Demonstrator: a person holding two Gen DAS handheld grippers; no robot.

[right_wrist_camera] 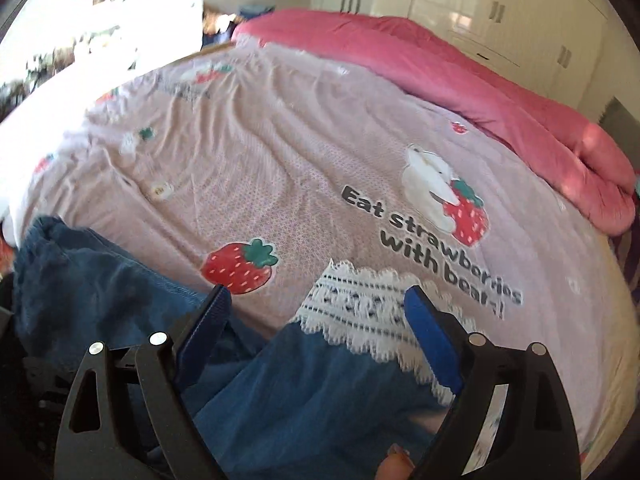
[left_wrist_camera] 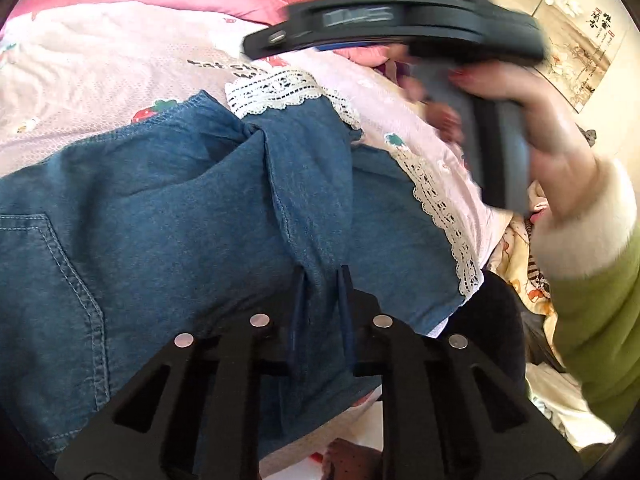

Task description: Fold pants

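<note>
I am at the opening step of the fold: getting hold of the pants (left_wrist_camera: 168, 216) at two places so I can lift and lay one half over the other. They lie spread on the bed (right_wrist_camera: 304, 152), filling the lower left and middle of my left wrist view, the blue denim rumpled, with a lace hem (left_wrist_camera: 272, 92) at the upper middle and another lace edge running down the right side.

My left hand-held gripper (left_wrist_camera: 322, 300), at the bottom centre of that view, is pinched nearly closed on a raised ridge of denim along a seam; the cloth is caught between the two fingers, so I judge this grip made.

My right hand-held gripper (right_wrist_camera: 316, 320) is spread wide with nothing between its pads. In its own view the fingers straddle the lace hem (right_wrist_camera: 360, 312) at lower centre, hanging above it, apart from the cloth as far as I can tell. From the left view the same tool (left_wrist_camera: 400, 28) shows blurred at the upper right, in my hand (left_wrist_camera: 532, 128).

Next, I think, the right one must come down over that hem and close on it, taking both layers if it can. Then both hands lift together, keeping the cloth taut so the leg folds over flat.
</note>
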